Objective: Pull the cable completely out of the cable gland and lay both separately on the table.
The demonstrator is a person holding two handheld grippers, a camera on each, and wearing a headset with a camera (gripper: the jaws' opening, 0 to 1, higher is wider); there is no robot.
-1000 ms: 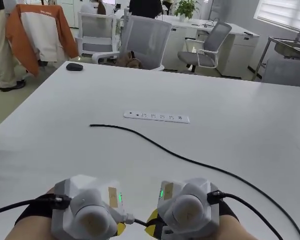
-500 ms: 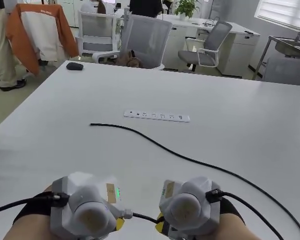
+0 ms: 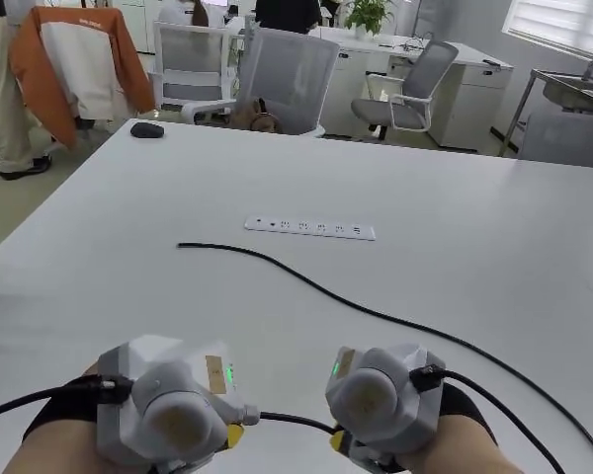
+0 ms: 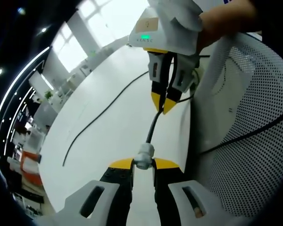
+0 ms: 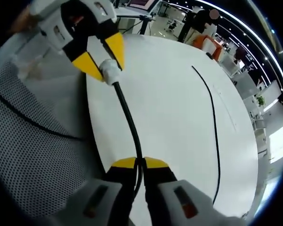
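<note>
My left gripper (image 4: 142,165) and right gripper (image 5: 135,163) had drawn apart, left clamped on the cable gland (image 4: 144,155), right pinching the cable (image 5: 127,113); mid-pull, I judged more straight draw needed.

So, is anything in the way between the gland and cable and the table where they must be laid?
Nothing visible. The left hand-held gripper holds the gland and the right hand-held gripper holds the cable, near the table edge. Only a long black cable and a power strip lie farther off.
</note>
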